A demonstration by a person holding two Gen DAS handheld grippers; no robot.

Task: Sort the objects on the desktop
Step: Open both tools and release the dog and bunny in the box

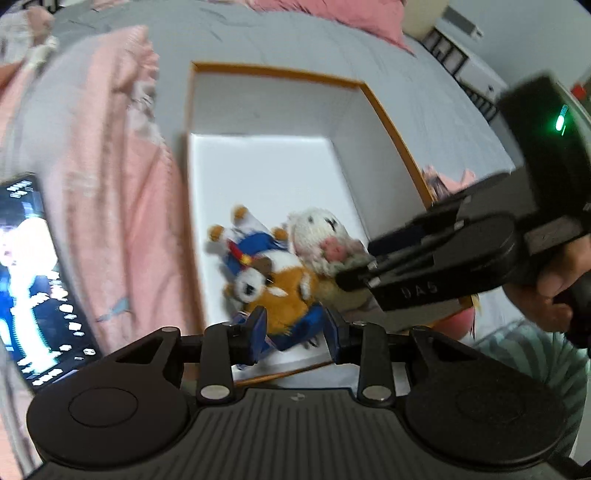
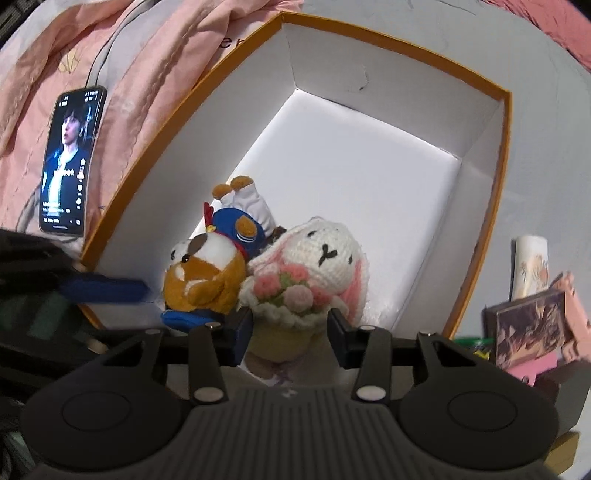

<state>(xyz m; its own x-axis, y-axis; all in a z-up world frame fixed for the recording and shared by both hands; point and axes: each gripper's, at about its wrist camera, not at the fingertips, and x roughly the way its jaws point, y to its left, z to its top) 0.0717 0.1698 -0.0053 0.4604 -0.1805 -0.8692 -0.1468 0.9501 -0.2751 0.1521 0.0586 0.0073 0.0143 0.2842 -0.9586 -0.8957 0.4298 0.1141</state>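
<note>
Looking down into an open white cardboard box (image 2: pixel 369 31) with an orange rim, standing on a grey-sheeted bed (image 1: pixel 295 37). Finding two soft toys crowded together in the near corner of the box, touching each other, the rest of the white floor lying bare. Pinching the brown-and-white plush dog (image 1: pixel 280 291) in a blue sailor outfit with the left tool (image 1: pixel 295 325), blue pads pressing on either side of the toy, its feet pointing towards the far wall of the box. Clamping the right tool (image 2: pixel 290 321) on the yellow base of the white crocheted rabbit (image 2: pixel 325 254) with pink ears and a bunch of pink knitted flowers, both pads touching that base, the rabbit leaning against the plush dog. Reaching in over the right rim, a hand (image 1: pixel 546 291) gripping the handle. Lying outside the box on its left, on a rumpled pink quilt (image 1: pixel 110 166), a black smartphone (image 2: pixel 70 162) with a lit screen and a cable. Standing right of the box, a white printed tube (image 2: pixel 530 269) and a small picture-covered case (image 2: pixel 528 328).
</note>
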